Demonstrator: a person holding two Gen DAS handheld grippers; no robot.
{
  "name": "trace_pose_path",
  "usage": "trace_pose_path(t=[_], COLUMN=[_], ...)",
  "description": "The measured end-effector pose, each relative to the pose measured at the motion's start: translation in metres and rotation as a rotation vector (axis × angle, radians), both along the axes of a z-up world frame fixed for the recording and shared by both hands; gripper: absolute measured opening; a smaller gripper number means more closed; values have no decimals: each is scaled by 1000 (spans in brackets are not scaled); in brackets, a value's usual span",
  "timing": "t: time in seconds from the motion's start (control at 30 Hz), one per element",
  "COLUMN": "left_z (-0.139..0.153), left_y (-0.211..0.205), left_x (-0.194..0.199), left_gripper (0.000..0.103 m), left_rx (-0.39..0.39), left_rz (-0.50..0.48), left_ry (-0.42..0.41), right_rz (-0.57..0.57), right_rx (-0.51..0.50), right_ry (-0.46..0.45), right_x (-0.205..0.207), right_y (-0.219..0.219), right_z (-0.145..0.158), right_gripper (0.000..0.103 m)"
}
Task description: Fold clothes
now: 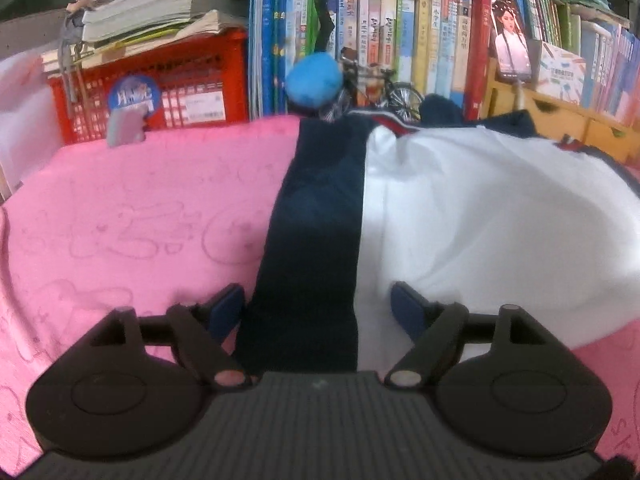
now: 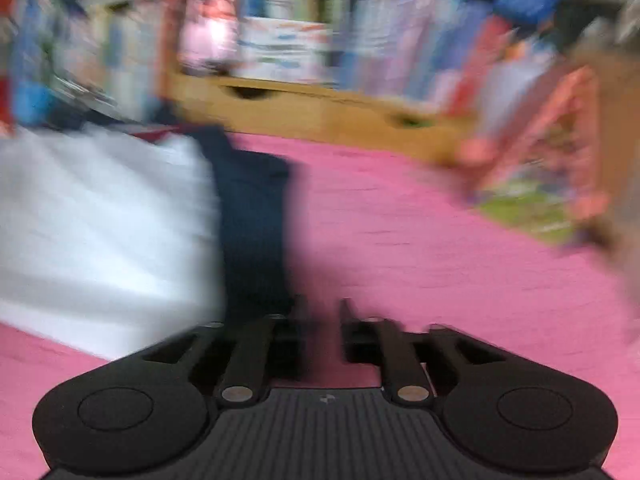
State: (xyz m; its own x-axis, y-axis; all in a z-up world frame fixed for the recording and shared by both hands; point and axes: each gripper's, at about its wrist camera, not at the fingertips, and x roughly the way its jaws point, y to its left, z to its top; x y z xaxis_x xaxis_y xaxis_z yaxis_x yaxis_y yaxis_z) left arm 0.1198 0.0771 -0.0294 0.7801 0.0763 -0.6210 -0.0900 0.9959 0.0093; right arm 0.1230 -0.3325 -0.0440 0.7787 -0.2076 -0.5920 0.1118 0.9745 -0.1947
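A white garment (image 1: 480, 220) with a navy strip (image 1: 316, 220) along its left edge lies spread on a pink cloth (image 1: 140, 220). My left gripper (image 1: 318, 306) is open wide just above the near end of the navy strip, one finger on each side of it, gripping nothing. The right wrist view is blurred by motion. There the white garment (image 2: 100, 220) and its navy edge (image 2: 256, 220) lie to the left. My right gripper (image 2: 322, 320) hovers over bare pink cloth (image 2: 420, 260) just right of the navy edge, with only a narrow gap between its fingers and nothing in it.
Behind the cloth stand a red crate (image 1: 192, 92) topped with papers, rows of books (image 1: 420, 40), a blue ball (image 1: 314, 80), a toy bicycle (image 1: 384, 88) and a wooden drawer unit (image 2: 320, 108). Colourful books (image 2: 532, 168) lean at the right.
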Motion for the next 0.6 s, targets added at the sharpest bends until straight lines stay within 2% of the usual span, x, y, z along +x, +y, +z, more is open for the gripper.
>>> trace_pose_path(t=[0.1, 0.13, 0.27, 0.4, 0.53, 0.6], left_z=[0, 0, 0, 0, 0, 0], left_y=[1, 0, 0, 0, 0, 1], left_x=[1, 1, 2, 3, 3, 3], left_gripper=[82, 82, 82, 82, 83, 83], left_rx=[-5, -3, 0, 1, 3, 3], left_rz=[0, 0, 0, 1, 1, 2], left_ry=[2, 2, 3, 3, 4, 5], right_rz=[-70, -67, 126, 327, 528, 605], right_rx=[-74, -59, 35, 128, 222, 253], right_ry=[2, -8, -56, -103, -150, -103], right_x=[-3, -7, -16, -23, -30, -21], right_y=[-21, -23, 25, 76, 127, 163], right_z=[-2, 0, 17, 34, 51, 47], right_gripper=[24, 24, 25, 42, 44, 44])
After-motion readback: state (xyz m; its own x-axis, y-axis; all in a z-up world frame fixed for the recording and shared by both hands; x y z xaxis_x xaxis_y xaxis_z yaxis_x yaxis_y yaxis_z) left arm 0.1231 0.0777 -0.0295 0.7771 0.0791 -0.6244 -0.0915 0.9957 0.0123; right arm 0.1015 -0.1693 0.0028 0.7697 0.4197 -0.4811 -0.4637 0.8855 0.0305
